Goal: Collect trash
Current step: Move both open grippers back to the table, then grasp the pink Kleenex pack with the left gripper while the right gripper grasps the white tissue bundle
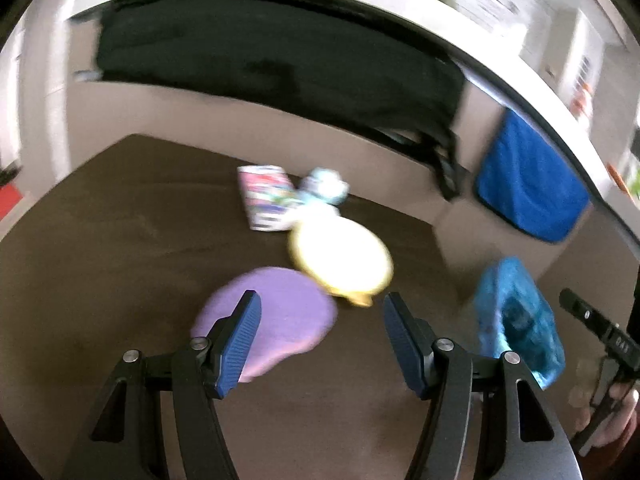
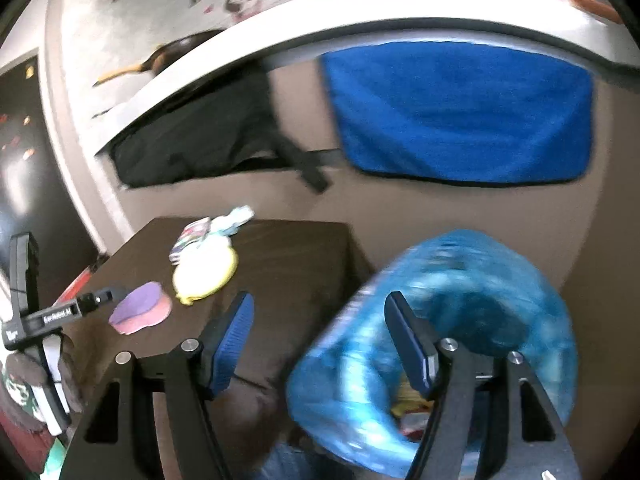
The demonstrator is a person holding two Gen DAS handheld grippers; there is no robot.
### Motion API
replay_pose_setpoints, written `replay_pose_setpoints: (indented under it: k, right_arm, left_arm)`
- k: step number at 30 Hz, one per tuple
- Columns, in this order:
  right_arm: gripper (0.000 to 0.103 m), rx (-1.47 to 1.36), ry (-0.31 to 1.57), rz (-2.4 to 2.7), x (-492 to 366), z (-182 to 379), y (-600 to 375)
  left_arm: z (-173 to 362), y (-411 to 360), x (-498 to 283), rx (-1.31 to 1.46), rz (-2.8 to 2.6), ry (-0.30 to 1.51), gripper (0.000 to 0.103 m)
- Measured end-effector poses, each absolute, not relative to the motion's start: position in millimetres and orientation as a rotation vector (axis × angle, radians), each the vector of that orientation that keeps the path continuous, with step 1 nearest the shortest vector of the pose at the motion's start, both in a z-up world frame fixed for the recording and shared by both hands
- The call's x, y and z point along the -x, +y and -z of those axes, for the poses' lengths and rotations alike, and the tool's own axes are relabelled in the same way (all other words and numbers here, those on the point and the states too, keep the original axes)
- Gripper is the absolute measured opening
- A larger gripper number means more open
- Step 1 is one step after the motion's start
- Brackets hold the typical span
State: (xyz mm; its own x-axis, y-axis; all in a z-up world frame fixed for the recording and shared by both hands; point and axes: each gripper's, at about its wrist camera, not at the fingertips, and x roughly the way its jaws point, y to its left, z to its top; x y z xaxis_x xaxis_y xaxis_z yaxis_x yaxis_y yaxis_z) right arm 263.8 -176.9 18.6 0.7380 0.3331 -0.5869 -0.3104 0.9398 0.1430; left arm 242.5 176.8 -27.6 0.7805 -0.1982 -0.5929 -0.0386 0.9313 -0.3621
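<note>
Blue crinkled plastic trash bag (image 2: pixel 440 340) gapes beside the dark brown table (image 2: pixel 288 264), its near rim just behind the right gripper (image 2: pixel 318 320), angled downward with empty jaws apart, while the left gripper (image 1: pixel 320 320), likewise parted and empty, tilts over the table's purple flat disc (image 1: pixel 280 316) and yellow-rimmed round lid (image 1: pixel 340 260).

Both wrist views look down across one brown table (image 1: pixel 120 220) — close, overlapping.

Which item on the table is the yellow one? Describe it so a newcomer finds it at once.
Start at the dark brown table below the white counter. Trash lies in a line across it: a printed packet and a pale blue wad at the far end, a purple disc nearest. The yellow plate sits between them, round, the brightest, with a white centre.
</note>
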Motion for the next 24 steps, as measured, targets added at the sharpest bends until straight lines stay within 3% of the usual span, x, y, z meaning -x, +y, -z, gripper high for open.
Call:
replay_pose_setpoints:
  k: [8, 24]
  right_arm:
    - [0.065, 0.081, 0.732, -0.485, -309, 10, -71]
    - [0.065, 0.061, 0.885, -0.473, -484, 61, 75]
  left_arm:
    - [41, 241, -249, 0.443, 0.043, 0.67, 0.064]
    - [44, 288, -325, 0.39, 0.052, 0.708, 0.064]
